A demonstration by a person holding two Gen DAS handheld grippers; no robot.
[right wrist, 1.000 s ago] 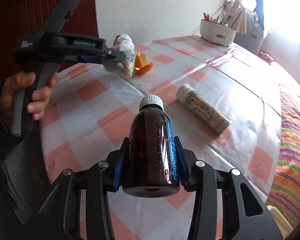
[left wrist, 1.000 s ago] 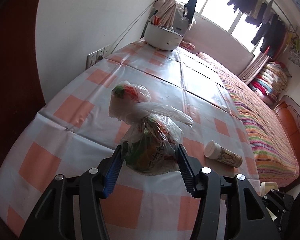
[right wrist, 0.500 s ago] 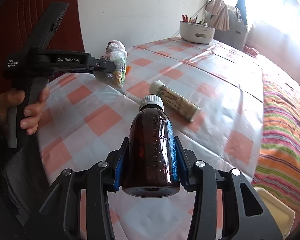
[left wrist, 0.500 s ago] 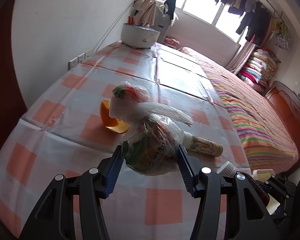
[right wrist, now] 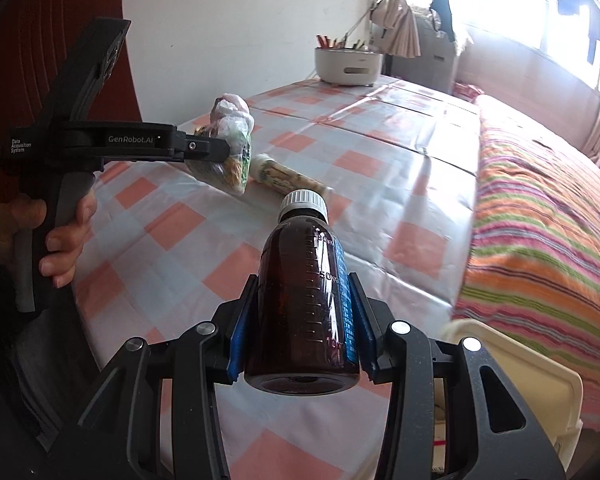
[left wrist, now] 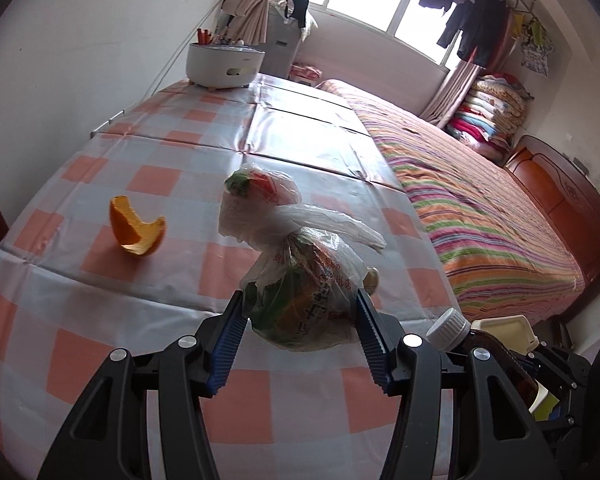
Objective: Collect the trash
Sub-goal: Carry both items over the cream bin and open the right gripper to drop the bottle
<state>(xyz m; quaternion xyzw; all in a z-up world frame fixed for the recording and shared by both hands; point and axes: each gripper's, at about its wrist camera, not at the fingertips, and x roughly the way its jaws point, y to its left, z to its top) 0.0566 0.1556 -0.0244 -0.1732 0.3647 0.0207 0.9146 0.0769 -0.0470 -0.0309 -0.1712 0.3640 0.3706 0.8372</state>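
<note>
My left gripper [left wrist: 300,308] is shut on a knotted clear plastic bag of rubbish [left wrist: 304,292] and holds it above the checked table [left wrist: 140,280]; the bag also shows in the right wrist view [right wrist: 230,148]. My right gripper [right wrist: 300,320] is shut on a brown medicine bottle [right wrist: 304,300] with a white cap, held above the table's near edge; it also shows in the left wrist view [left wrist: 496,356]. An orange peel [left wrist: 134,228] lies on the table to the left. A beige cylindrical bottle [right wrist: 288,178] lies on its side mid-table.
A cream bin [right wrist: 532,380] stands below the table edge at the right, beside a bed with a striped cover [right wrist: 540,208]. A white pot of utensils [left wrist: 224,64] stands at the table's far end by the wall.
Both grippers have drawn back toward the table's near edge with their loads. The orange peel has come into the left view. The cream bin shows more in the right view.
</note>
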